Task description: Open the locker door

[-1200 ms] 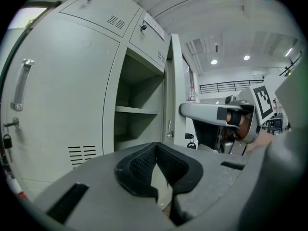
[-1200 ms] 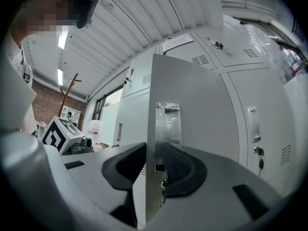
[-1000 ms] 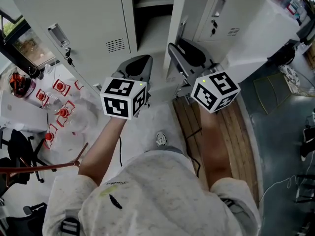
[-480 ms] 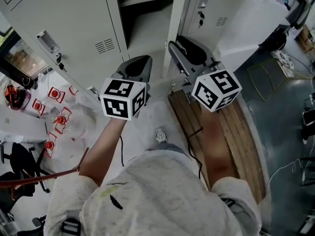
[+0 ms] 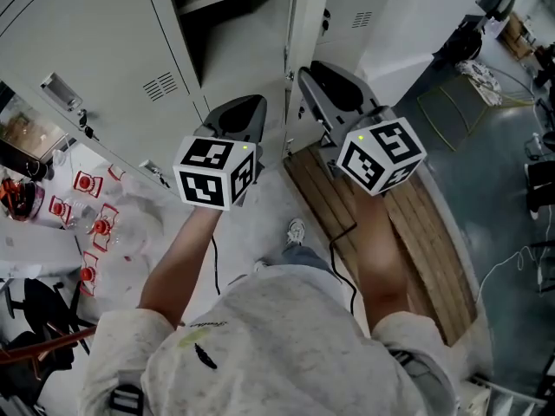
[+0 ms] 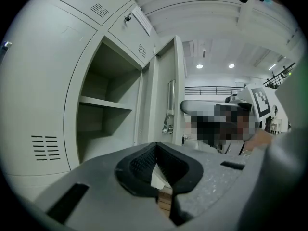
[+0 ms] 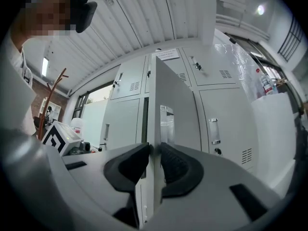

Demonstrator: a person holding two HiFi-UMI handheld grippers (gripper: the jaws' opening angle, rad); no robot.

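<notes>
The right tongs are closing on the free edge of the locker door, probably to pull it open, while the left tongs hang together, empty.

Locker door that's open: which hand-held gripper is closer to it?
Right. The right hand-held gripper has the edge of the locker door between its closing jaws. The left hand-held gripper is apart from it, shut and empty, facing the open compartment.

No text or numbers can be read. A small white paper label on the pale grey metal locker bank is too blurred.
</notes>
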